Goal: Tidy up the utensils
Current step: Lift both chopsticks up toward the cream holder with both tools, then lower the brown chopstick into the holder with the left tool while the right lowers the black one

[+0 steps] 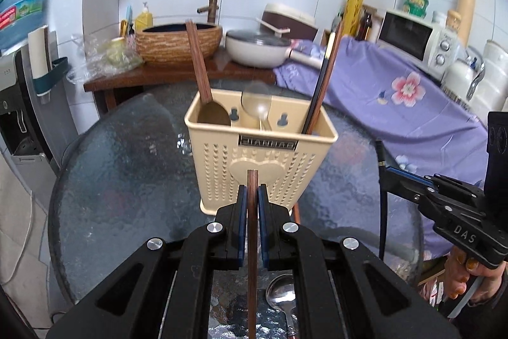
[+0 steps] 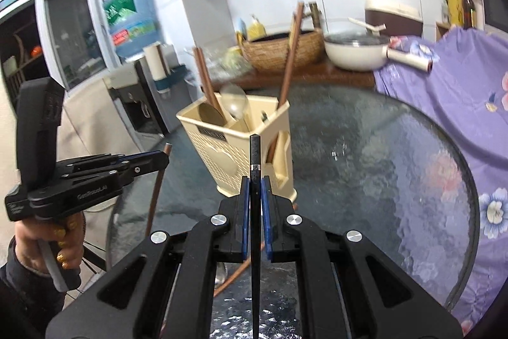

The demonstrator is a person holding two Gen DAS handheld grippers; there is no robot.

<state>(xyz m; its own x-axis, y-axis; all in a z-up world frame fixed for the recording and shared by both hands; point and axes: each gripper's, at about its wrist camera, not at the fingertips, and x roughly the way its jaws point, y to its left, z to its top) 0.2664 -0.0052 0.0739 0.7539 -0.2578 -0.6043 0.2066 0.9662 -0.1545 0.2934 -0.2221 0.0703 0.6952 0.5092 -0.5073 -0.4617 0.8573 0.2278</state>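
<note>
A beige perforated utensil holder [image 1: 216,167] [image 2: 209,154] stands on the round glass table [image 1: 127,180]. In it are a wooden spoon [image 1: 203,78], a pale spoon [image 1: 257,107] and upright chopsticks [image 1: 320,84]. My left gripper [image 1: 252,191] [image 2: 163,159] is shut on a brown wooden chopstick [image 1: 252,243] [image 2: 155,199], held in front of the holder. My right gripper [image 2: 255,183] [image 1: 385,169] is shut on a black chopstick [image 2: 255,227] [image 1: 382,212], to the holder's right. A metal spoon [image 1: 281,297] and another brown chopstick [image 2: 241,272] lie on the table below the grippers.
A purple floral cloth [image 1: 397,91] covers the counter to the right, with a microwave [image 1: 412,37] behind it. A white pan [image 1: 257,50] and a woven basin [image 1: 181,43] sit on the wooden shelf beyond the table. A water dispenser [image 2: 133,21] stands at the left. A person's hand [image 2: 63,240] grips the left handle.
</note>
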